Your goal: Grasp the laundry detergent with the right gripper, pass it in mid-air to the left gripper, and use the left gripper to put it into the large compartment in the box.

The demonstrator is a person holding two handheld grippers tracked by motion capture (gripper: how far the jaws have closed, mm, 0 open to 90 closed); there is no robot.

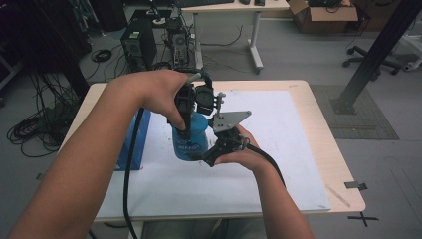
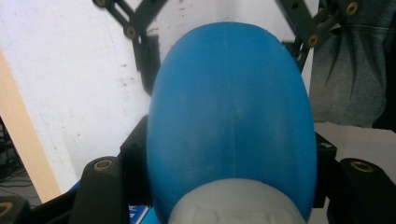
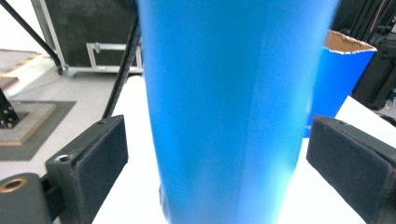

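A blue plastic bottle (image 1: 191, 142) with a pale cap stands upright on the white mat (image 1: 283, 149). My left gripper (image 1: 193, 113) comes down from above and is shut on the bottle's top; in the left gripper view its jaws press both sides of the bottle (image 2: 229, 107) near the cap. My right gripper (image 1: 200, 155) reaches in from the right at the bottle's lower body. In the right gripper view its fingers (image 3: 91, 163) stand open on either side of the bottle (image 3: 233, 116), with a gap on the left.
A blue cardboard box (image 1: 135, 142) stands just left of the bottle, also visible as an open-topped box (image 3: 343, 77). The wooden table (image 1: 331, 144) extends to the right. Computers, cables and a desk sit on the floor beyond.
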